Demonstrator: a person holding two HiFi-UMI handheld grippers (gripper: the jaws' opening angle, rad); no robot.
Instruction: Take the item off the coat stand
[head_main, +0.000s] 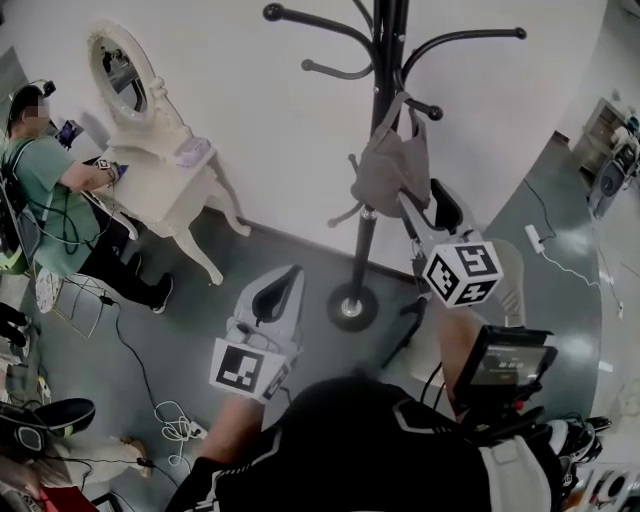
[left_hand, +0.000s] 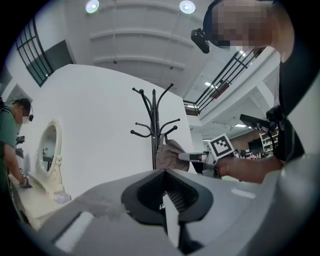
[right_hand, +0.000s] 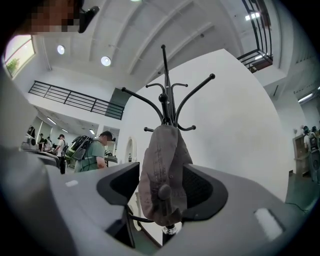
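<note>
Stand (head_main: 366, 250): black, upright by the white wall. Cap (right_hand: 162, 170): grey cloth, hung on a low hook close to the pole. Right gripper (head_main: 425, 210): I have its jaws spread wide, the cap's crown between them, pads not pressing. Left gripper (left_hand: 167, 195): jaws together, empty, off to one side. I judge the cap light, soft and crushable (not fragile), and the crown is the place to pinch it.

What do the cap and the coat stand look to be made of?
Cap: soft woven fabric, probably cotton, matte grey-brown. It shows stitched seam lines and a top button, and it hangs limp.
Coat stand: likely painted metal, semi-gloss black. It has a thin pole with highlights and slim curved arms with ball tips.
</note>
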